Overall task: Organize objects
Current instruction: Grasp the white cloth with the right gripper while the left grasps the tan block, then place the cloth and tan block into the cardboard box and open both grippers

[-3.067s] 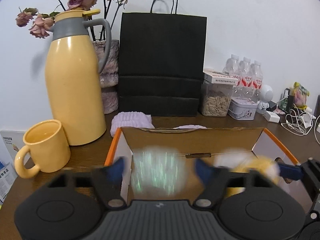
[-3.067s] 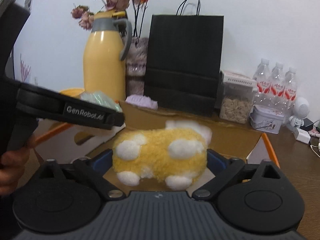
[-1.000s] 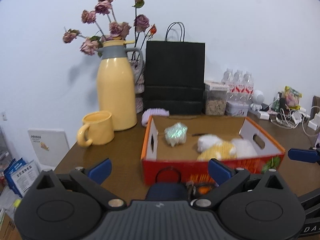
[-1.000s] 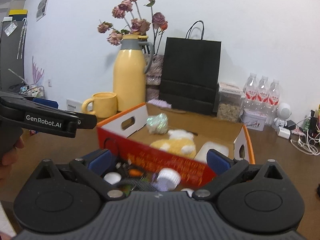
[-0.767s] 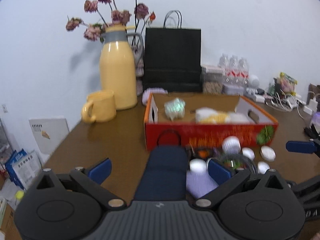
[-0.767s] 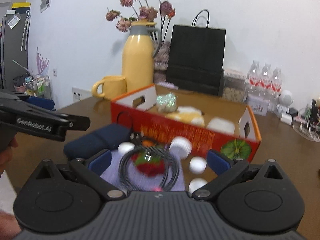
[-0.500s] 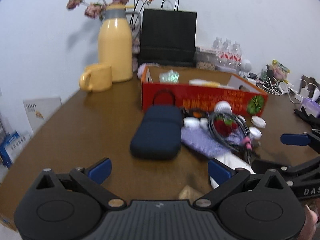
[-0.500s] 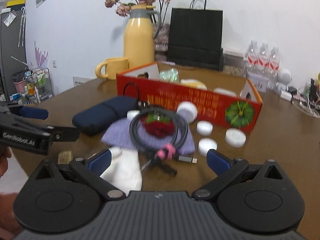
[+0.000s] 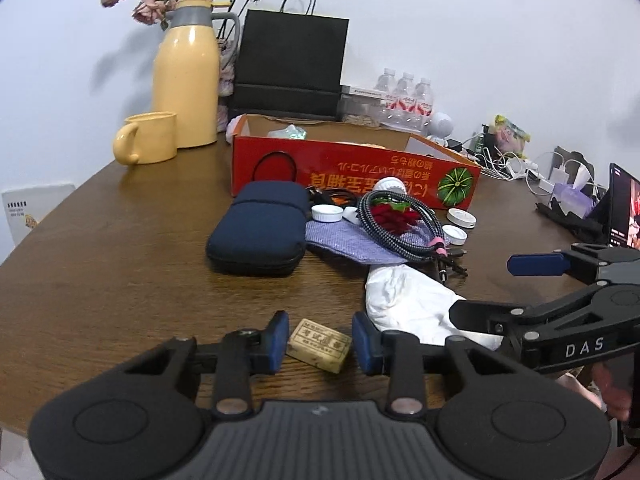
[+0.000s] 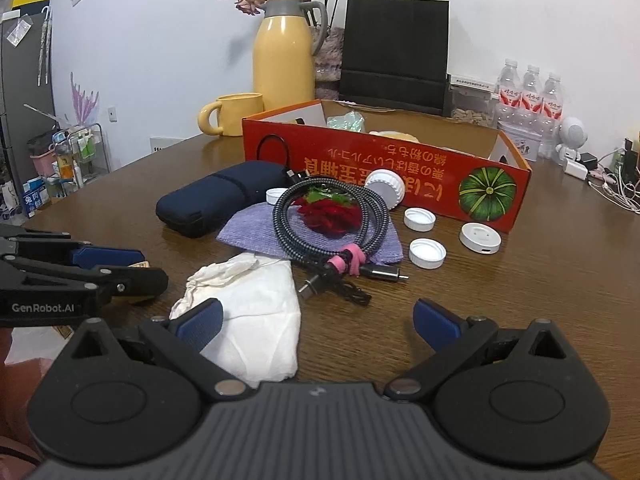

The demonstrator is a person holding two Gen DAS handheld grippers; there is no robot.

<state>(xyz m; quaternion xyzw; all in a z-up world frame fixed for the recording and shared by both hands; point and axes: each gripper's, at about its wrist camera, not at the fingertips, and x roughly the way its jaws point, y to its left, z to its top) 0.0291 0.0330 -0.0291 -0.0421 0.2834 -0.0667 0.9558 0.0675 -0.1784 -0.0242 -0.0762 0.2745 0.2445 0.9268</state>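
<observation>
A small tan eraser lies on the brown table between my left gripper's blue pads. The jaws are closing and the pads meet its two ends. My right gripper stands open low over the table, its left finger over a crumpled white tissue. Beyond lie a coiled braided cable around a red flower, a purple cloth, a navy pouch and several white caps. The red box behind holds a plush toy and a shiny ball.
A yellow jug, a yellow mug and a black paper bag stand at the back. Water bottles, chargers and white cables crowd the back right. A dark screen stands at the right edge.
Both grippers have drawn back from the box and sunk close to the table's near edge. The left jaws went from wide apart to closed around the eraser.
</observation>
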